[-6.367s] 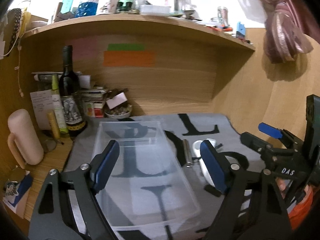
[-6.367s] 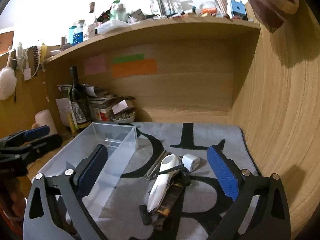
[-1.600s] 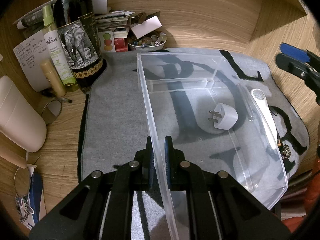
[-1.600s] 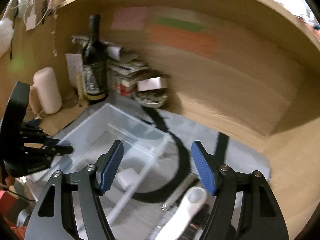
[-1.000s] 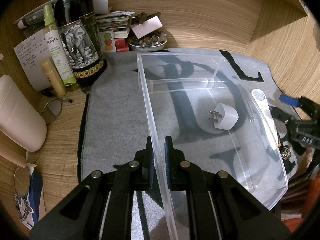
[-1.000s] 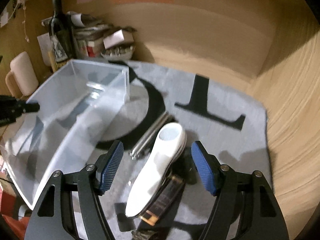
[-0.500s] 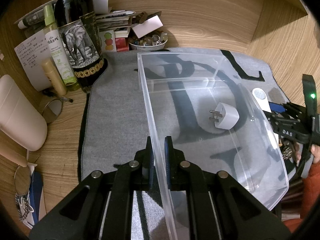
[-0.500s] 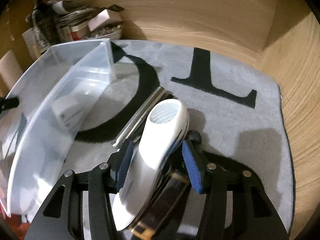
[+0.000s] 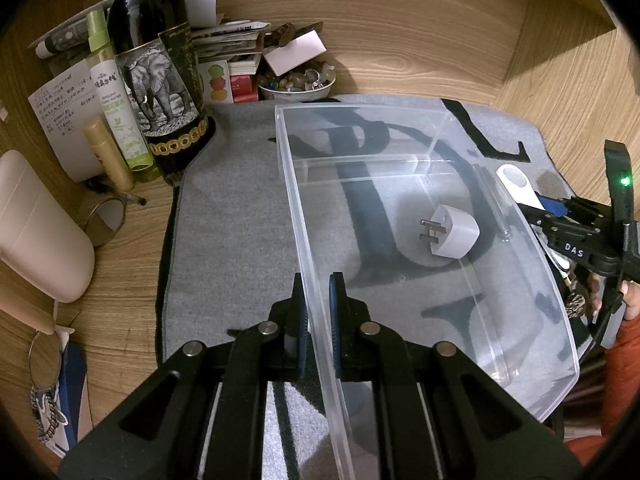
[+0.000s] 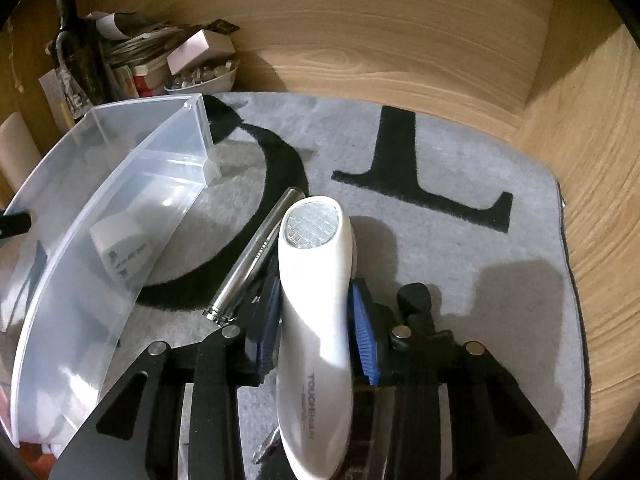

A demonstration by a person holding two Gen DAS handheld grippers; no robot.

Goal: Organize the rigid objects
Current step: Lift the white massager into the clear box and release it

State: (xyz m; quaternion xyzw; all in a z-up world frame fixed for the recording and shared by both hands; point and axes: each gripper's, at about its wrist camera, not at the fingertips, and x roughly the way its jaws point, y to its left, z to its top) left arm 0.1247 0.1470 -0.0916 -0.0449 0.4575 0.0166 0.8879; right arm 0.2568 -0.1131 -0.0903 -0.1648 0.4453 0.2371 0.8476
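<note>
A clear plastic box point(image 9: 400, 132) lies on a grey mat point(image 9: 232, 208), and my left gripper point(image 9: 318, 292) is shut on its near left wall. Inside the box sits a white plug adapter point(image 9: 454, 236). To the right of the box lies a long white handheld device point(image 10: 316, 280). My right gripper point(image 10: 316, 320) straddles its middle, jaws closing, blue pads against both of its sides. A metal tube point(image 10: 256, 256) lies just left of the device, and a dark flat item point(image 10: 368, 412) is partly hidden beneath it. The left wrist view shows the right gripper point(image 9: 556, 210) at the box's right side.
A wine bottle point(image 9: 160, 80), a spray bottle point(image 9: 116, 108), a bowl of small items point(image 9: 296, 84) and stacked papers crowd the back left. A pale cylinder point(image 9: 36, 232) lies at the far left. Wooden walls close off the back and right. A small black knob point(image 10: 414, 298) sits by the right finger.
My right gripper has come down over the white device and its jaws have narrowed onto it. The left gripper and the box have not moved.
</note>
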